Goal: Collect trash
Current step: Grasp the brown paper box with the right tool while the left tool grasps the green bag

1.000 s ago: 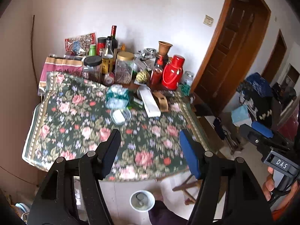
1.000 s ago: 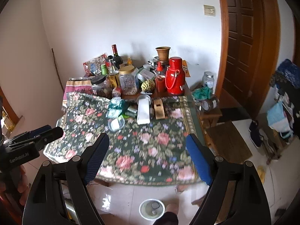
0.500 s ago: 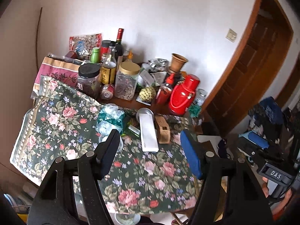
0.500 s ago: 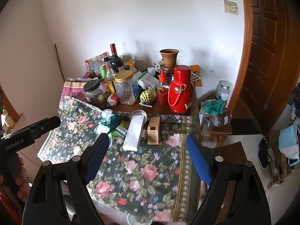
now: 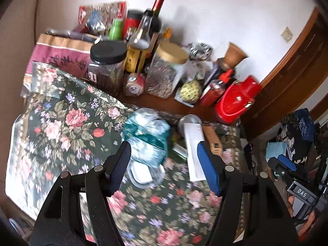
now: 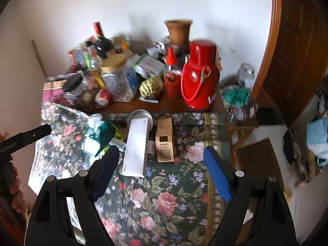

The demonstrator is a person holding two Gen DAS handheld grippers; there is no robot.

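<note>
Both claws hang over the floral-clothed worktop (image 6: 164, 201), jaws spread and holding nothing. The left claw (image 5: 164, 164) is above a crumpled teal-and-clear plastic bag (image 5: 147, 135) near the cloth's middle. The right claw (image 6: 162, 176) is above a long white box (image 6: 136, 147) and a small brown carton (image 6: 165, 141), lying side by side just right of the bag.

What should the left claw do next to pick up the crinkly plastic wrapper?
Probably lower the left claw onto the crumpled teal wrapper. Its jaws are open and empty, the wrapper lies loose on the flowered cloth right ahead, and nothing is gripped yet.
</note>
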